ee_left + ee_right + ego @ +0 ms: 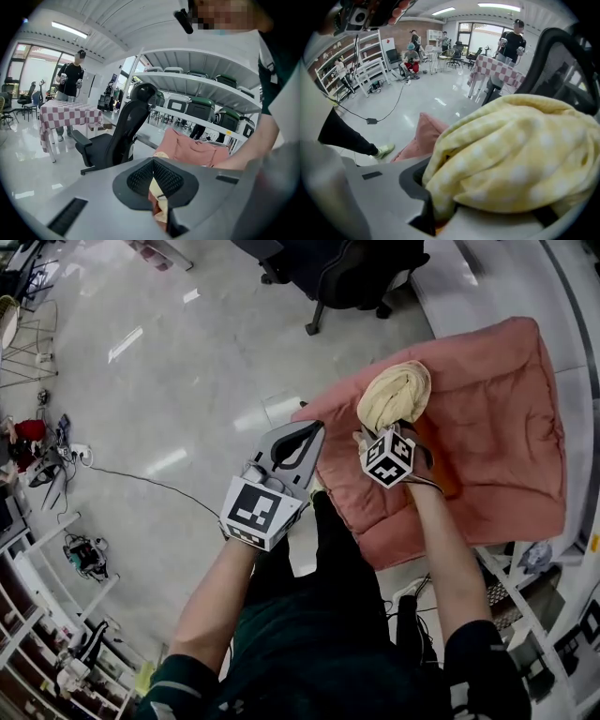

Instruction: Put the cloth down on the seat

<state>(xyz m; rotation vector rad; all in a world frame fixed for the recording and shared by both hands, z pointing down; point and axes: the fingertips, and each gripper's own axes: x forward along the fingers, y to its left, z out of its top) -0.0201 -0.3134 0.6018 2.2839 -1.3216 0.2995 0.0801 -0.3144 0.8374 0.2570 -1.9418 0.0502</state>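
Note:
A bundled yellow checked cloth (394,392) hangs just above the near left part of the pink cushioned seat (497,418). My right gripper (392,430) is shut on it from below. In the right gripper view the cloth (511,150) fills the jaws and hides the tips, with a corner of the pink seat (419,136) behind. My left gripper (316,428) is off the seat's left corner, its jaws shut and empty. In the left gripper view the black pads (140,176) meet, and the pink seat (197,150) lies beyond them.
A black office chair (352,273) stands on the floor beyond the seat. A cable (141,479) runs across the shiny floor at the left. White shelving (539,587) is at the lower right. A checked table (65,115) and a standing person (70,79) are far off.

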